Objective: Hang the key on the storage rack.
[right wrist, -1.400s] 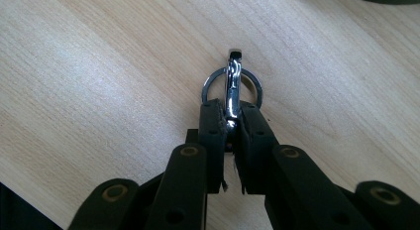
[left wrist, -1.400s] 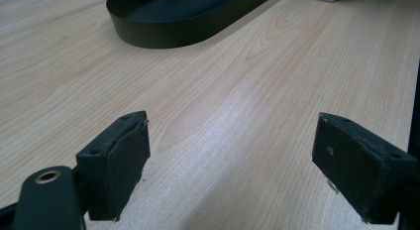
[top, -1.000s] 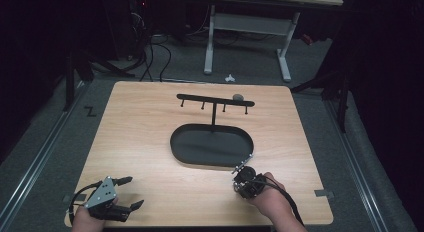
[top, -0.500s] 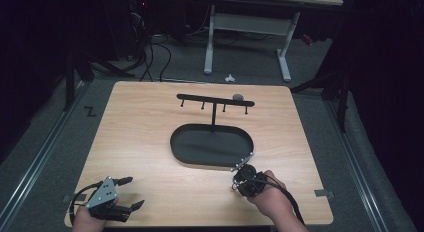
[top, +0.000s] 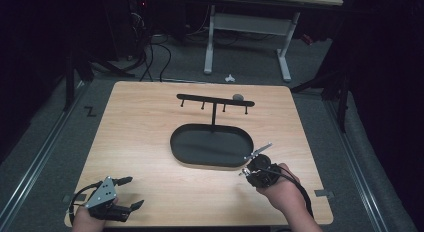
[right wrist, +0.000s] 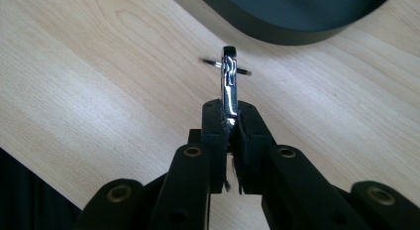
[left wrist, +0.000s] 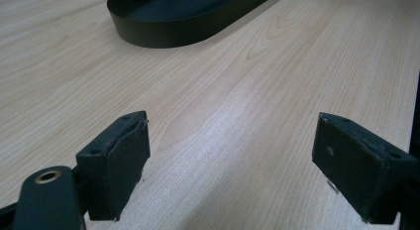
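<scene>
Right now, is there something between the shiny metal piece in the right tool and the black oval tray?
Nothing visible: only bare table lies between the metal piece in the right tool and the tray.

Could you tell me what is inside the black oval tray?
The black oval tray looks empty except for the post of the hook rack rising from its far side. Its near-right rim is partly covered by the shiny metal piece in the right gripper.

Wooden table [top: 145, 137]: black oval tray [top: 210, 162], black hook stand [top: 215, 100].
</scene>
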`<move>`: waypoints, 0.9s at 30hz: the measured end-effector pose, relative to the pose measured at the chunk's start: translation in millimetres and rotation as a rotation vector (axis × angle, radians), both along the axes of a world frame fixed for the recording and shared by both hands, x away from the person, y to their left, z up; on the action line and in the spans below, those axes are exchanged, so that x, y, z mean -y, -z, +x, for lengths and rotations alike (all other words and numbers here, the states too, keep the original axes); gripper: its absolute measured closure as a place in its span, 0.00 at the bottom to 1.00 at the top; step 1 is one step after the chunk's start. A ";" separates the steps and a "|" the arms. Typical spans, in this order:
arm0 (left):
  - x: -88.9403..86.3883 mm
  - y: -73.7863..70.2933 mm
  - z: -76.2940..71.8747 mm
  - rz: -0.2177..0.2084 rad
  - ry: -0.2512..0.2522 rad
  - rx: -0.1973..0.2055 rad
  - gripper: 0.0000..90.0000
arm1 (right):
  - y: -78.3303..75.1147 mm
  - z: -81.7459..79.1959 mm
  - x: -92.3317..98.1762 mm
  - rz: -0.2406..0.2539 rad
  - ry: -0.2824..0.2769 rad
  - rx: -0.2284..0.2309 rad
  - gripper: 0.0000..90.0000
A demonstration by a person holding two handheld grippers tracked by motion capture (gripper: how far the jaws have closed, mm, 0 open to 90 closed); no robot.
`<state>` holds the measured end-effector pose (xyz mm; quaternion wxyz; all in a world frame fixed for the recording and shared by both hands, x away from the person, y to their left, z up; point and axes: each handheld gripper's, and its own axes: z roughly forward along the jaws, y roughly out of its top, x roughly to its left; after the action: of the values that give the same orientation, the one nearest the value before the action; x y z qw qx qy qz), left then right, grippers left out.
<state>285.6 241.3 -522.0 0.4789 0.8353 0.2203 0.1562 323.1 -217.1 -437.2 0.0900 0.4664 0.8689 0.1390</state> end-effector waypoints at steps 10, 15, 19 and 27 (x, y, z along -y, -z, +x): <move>1.8 -0.3 0.9 -0.002 -0.002 0.007 0.17 | 0.0 1.5 19.4 0.026 0.073 -0.005 0.94; 2.4 -0.1 1.5 -0.004 -0.005 0.010 0.17 | -0.5 2.0 28.5 0.034 0.094 0.002 0.94; 2.7 -0.1 1.7 0.000 -0.002 0.008 0.17 | -1.7 2.2 34.2 0.043 0.114 0.009 0.94; 2.6 0.1 1.5 -0.001 -0.001 0.006 0.17 | -2.8 4.0 40.8 0.047 0.126 0.012 0.94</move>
<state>287.2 238.7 -522.0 0.4798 0.8345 0.2192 0.1590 327.1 -257.9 -434.4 0.0926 0.5215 0.8337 0.1561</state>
